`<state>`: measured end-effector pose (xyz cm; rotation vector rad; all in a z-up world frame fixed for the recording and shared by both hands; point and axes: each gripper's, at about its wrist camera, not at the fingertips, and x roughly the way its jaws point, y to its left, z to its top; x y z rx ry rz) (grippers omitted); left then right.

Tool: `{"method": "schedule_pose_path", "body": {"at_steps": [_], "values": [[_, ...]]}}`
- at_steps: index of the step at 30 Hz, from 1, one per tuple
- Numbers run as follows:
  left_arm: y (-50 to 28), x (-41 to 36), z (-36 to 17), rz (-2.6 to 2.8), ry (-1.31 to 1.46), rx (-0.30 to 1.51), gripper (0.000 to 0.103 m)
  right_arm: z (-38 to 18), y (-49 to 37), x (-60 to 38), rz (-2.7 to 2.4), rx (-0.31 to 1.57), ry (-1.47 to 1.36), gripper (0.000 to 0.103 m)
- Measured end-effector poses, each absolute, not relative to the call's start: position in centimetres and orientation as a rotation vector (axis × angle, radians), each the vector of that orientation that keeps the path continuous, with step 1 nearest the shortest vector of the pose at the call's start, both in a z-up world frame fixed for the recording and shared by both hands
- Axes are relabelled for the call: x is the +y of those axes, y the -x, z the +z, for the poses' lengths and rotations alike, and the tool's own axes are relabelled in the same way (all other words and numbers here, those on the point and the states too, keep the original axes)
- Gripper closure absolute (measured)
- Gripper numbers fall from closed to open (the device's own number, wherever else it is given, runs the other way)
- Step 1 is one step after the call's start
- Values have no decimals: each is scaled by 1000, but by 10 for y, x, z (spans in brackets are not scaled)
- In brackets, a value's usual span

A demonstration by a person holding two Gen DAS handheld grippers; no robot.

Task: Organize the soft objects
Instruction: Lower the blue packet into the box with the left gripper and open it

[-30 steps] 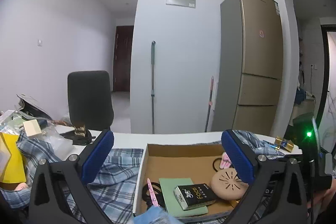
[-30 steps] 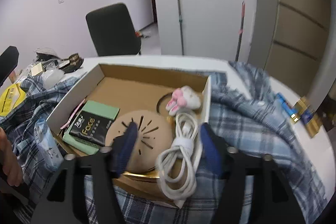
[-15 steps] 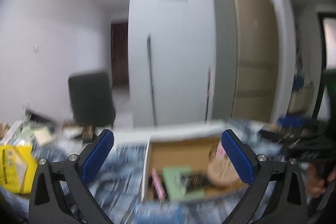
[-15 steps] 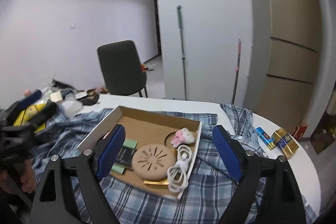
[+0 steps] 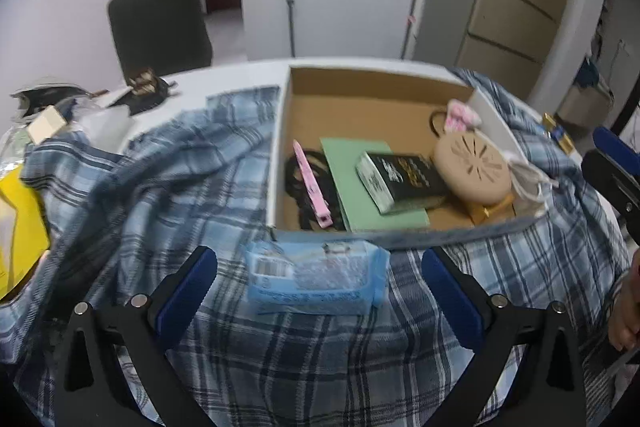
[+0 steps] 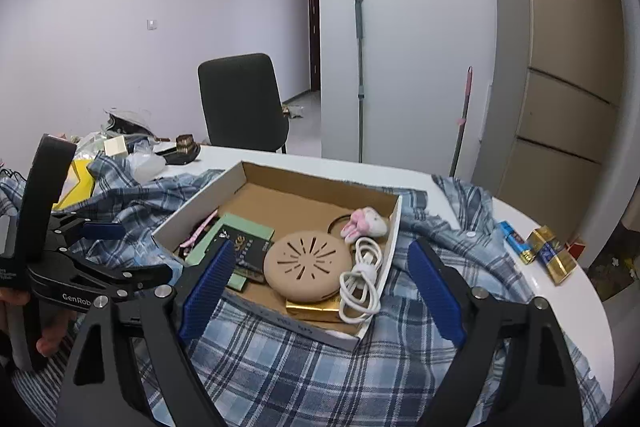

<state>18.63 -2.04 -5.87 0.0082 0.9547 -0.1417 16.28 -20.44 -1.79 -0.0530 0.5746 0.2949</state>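
A blue plaid cloth [image 5: 168,187] lies rumpled over the white table, also in the right wrist view [image 6: 400,379]. A cardboard box [image 5: 280,131] sits on it, holding a green pad, a black box, a pink clip, a tan round disc [image 6: 306,265], a white cable [image 6: 362,283] and a pink plush hair tie [image 6: 366,223]. A blue tissue pack [image 5: 316,277] lies on the cloth in front of the box. My left gripper [image 5: 318,285] is open, its fingers on either side of the pack. My right gripper [image 6: 320,287] is open and empty over the box's near right corner.
A yellow bag [image 5: 20,227] and clutter [image 5: 60,107] lie at the table's left. Small gold and blue boxes [image 6: 540,247] lie at the right edge. A black chair [image 6: 240,99], a mop [image 6: 360,75] and a fridge [image 6: 568,47] stand behind.
My left gripper has tilted down and now straddles the blue tissue pack. My right gripper has opened, pulled back and risen from over the tan disc and cable.
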Motion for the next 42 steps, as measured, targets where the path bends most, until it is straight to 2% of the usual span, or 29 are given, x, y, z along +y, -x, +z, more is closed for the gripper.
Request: {"method": "schedule_pose_path", "body": {"at_steps": [8,10,11,15,25,30,42], "values": [[-199,-27,-82,-178,-9,1060,0,-21,-165,-208,295,574,57,16],[-199,-27,-80,-173,-9,1048,12,-22,-165,-208,292,572,64,16],[-198,-26,-79,-173,-4,1041,25,-22,-165,-207,291,572,68,16],[-192,-22,-72,-180,6,1014,42,-24,-167,-208,294,580,65,16],[-162,-19,-20,-205,-3,804,43,-22,-164,-211,285,560,66,16],[-173,-33,7,-246,9,704,43,-24,-166,-212,270,563,67,16],[-226,-62,-23,-259,16,733,41,-34,-174,-216,227,582,86,16]]}}
